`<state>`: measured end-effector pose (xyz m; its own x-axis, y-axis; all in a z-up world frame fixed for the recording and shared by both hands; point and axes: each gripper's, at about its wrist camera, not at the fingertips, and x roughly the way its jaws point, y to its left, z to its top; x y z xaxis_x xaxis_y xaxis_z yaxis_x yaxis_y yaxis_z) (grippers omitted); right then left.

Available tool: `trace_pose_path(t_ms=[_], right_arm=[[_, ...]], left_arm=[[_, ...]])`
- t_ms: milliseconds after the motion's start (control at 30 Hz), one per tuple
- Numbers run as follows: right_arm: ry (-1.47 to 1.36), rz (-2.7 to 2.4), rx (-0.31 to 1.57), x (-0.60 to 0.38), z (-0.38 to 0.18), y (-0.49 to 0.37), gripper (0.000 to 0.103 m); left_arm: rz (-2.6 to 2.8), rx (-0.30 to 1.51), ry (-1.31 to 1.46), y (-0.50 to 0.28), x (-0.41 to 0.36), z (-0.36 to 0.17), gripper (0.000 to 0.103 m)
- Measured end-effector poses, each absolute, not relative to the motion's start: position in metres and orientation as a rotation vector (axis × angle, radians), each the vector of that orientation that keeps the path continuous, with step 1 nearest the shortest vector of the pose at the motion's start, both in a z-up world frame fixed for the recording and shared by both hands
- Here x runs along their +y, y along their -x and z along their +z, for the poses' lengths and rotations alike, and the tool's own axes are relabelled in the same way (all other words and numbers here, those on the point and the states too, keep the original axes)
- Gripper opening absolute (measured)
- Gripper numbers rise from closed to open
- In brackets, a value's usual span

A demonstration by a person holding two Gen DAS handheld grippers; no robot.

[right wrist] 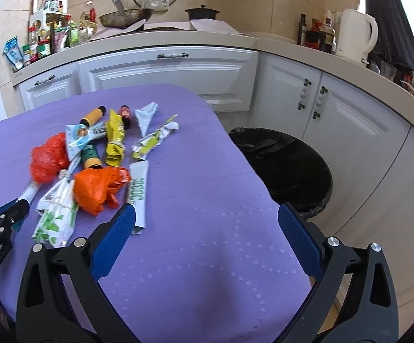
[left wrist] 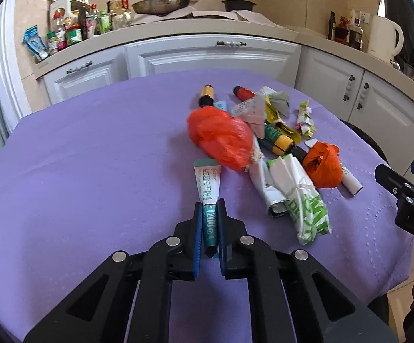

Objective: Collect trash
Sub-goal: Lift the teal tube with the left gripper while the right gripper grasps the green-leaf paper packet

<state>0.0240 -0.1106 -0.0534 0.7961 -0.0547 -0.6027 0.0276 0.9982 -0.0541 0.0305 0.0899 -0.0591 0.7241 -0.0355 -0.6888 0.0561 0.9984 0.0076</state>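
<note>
My left gripper [left wrist: 209,204] is shut on a teal and white sachet [left wrist: 207,188] at the near edge of a trash pile on the purple table [left wrist: 92,171]. The pile holds a red plastic bag [left wrist: 221,137], an orange bag [left wrist: 322,167], a tied green and white wrapper [left wrist: 298,197], small bottles and crumpled packets. My right gripper [right wrist: 207,214] is open and empty above the table, to the right of the pile, with a white and green sachet [right wrist: 137,193] by its left finger. The left gripper [right wrist: 12,211] shows at the left edge of the right wrist view.
A bin lined with a black bag [right wrist: 287,165] stands on the floor just past the table's right edge. White cabinets [right wrist: 167,74] and a counter with bottles, a pan and a white kettle [right wrist: 355,34] run behind. The right gripper shows at the right edge of the left wrist view [left wrist: 407,197].
</note>
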Motion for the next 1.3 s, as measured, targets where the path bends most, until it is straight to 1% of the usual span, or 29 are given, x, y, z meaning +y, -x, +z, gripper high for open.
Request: trace_pose_path(t_ms=[33,67,100,133,533,633,900,933,1000,1067,1133,1167,1200,1300], right_arm=[[0.044,-0.037,0.647,-0.109,-0.052,-0.023,0.097],[0.045,-0.029,0.645,-0.106,-0.051,-0.021,0.093],[0.046,-0.021,0.643,-0.103,-0.05,-0.02,0.087],[0.046,-0.013,0.642,-0.1,-0.05,-0.019,0.085],[0.083,0.121,0.622,-0.045,-0.04,-0.001,0.083],[0.107,0.155,0.636,-0.029,-0.043,0.0,0.078],[0.142,0.174,0.687,-0.009,-0.059,-0.007,0.076],[0.14,0.175,0.694,-0.008,-0.06,-0.008,0.074],[0.132,0.186,0.71,-0.007,-0.063,-0.011,0.066],[0.129,0.19,0.725,-0.007,-0.067,-0.015,0.061],[0.118,0.199,0.744,-0.007,-0.071,-0.017,0.05],[0.111,0.208,0.756,-0.008,-0.072,-0.018,0.038],[0.107,0.216,0.767,-0.008,-0.074,-0.019,0.033],[0.101,0.222,0.756,-0.01,-0.075,-0.015,0.032]], left_arm=[[-0.042,0.756,-0.027,-0.029,0.093,-0.058,0.01],[-0.032,0.751,-0.024,-0.027,0.097,-0.057,0.01],[-0.021,0.748,-0.021,-0.025,0.102,-0.056,0.01],[-0.014,0.746,-0.017,-0.023,0.106,-0.055,0.01],[0.135,0.713,0.05,0.002,0.171,-0.049,0.01],[0.165,0.708,0.06,0.006,0.183,-0.049,0.01],[0.208,0.696,0.065,0.011,0.199,-0.052,0.01],[0.208,0.695,0.068,0.011,0.201,-0.052,0.01],[0.208,0.693,0.069,0.012,0.202,-0.053,0.01],[0.204,0.695,0.07,0.012,0.202,-0.054,0.01],[0.202,0.695,0.071,0.012,0.202,-0.054,0.01],[0.201,0.696,0.072,0.011,0.203,-0.055,0.01],[0.201,0.695,0.072,0.011,0.203,-0.055,0.01],[0.202,0.691,0.07,0.011,0.202,-0.054,0.01]])
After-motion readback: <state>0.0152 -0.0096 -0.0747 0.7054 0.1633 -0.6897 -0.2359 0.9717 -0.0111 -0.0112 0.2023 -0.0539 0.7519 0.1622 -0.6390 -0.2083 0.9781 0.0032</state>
